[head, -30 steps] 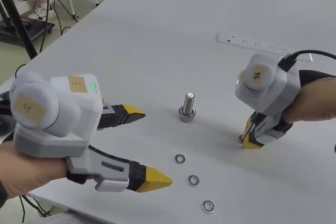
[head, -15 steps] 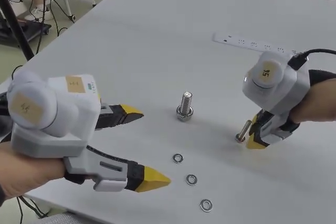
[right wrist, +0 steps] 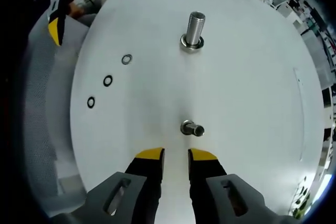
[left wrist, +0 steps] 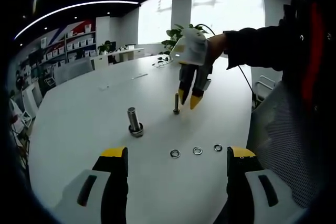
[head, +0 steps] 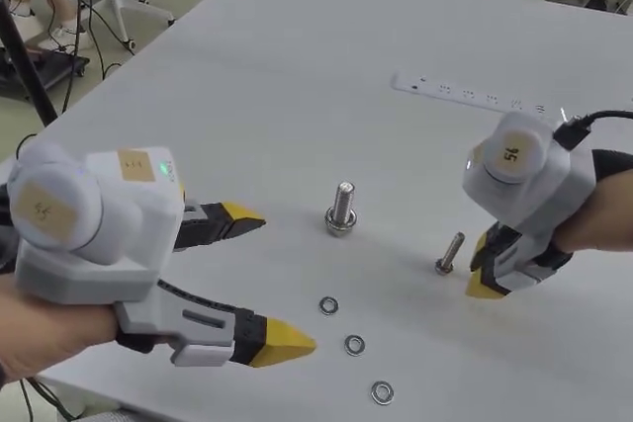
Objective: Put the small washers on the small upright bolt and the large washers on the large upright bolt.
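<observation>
The large bolt (head: 341, 210) stands upright mid-table with a wider collar at its base. To its right the small bolt (head: 448, 252) stands on its head, free of any grip. My right gripper (head: 485, 279) hovers just right of it, jaws narrowly open and empty; in its own view the right gripper (right wrist: 176, 156) sits just short of the small bolt (right wrist: 191, 128). Three small washers (head: 354, 345) lie flat in a diagonal row near the front. My left gripper (head: 265, 279) is wide open to their left, and the washers (left wrist: 197, 151) lie just ahead of its tips.
A white power strip (head: 475, 96) lies at the back right of the white table (head: 247, 76). Office chairs and cables stand on the floor beyond the table's left edge. In the right gripper view the left gripper (right wrist: 86, 3) shows at the top left.
My right gripper has let go of the small bolt and drawn back to the right. The bolt now stands alone on the table. The left gripper has hardly moved.
</observation>
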### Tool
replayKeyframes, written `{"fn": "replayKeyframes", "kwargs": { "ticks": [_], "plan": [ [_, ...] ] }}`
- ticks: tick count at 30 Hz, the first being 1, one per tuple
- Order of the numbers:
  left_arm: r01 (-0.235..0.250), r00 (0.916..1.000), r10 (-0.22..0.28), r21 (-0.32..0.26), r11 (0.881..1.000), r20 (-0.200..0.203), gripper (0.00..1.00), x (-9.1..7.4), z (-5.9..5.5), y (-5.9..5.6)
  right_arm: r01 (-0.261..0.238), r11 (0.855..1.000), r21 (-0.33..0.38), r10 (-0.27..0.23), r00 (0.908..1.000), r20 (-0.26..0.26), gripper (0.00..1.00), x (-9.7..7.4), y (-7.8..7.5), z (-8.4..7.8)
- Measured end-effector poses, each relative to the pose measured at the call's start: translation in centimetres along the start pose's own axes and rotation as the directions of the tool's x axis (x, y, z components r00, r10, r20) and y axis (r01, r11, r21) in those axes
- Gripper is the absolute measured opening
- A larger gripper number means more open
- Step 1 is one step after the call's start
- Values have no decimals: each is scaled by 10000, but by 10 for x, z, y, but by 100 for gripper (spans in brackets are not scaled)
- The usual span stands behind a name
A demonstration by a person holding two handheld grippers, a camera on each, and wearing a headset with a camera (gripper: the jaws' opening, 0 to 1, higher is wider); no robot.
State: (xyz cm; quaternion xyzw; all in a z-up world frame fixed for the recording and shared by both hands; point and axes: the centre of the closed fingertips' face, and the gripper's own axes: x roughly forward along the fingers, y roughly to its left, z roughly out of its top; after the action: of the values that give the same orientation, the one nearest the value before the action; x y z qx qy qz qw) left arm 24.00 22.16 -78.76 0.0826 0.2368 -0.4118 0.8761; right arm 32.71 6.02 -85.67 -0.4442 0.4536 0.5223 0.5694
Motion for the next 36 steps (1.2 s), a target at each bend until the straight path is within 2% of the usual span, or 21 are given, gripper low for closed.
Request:
{"fn": "replayKeyframes", "kwargs": {
  "ticks": [10,20,27,36],
  "plan": [
    [-22,9999,20,128,9999,120,77,-3,4,-3,-104,9999,-32,104,9999,67,19,-3,25,0],
    [-82,9997,77,243,9997,225,77,-9,8,-6,-573,9974,-439,591,9974,405,19,-1,64,17],
    [-155,9994,146,282,9995,316,77,-12,10,-8,-653,9951,-741,682,9970,371,19,0,76,24],
    [-193,9992,182,317,9993,351,77,-14,9,-11,-899,9881,-1247,972,9938,537,19,3,100,41]
  ]
}}
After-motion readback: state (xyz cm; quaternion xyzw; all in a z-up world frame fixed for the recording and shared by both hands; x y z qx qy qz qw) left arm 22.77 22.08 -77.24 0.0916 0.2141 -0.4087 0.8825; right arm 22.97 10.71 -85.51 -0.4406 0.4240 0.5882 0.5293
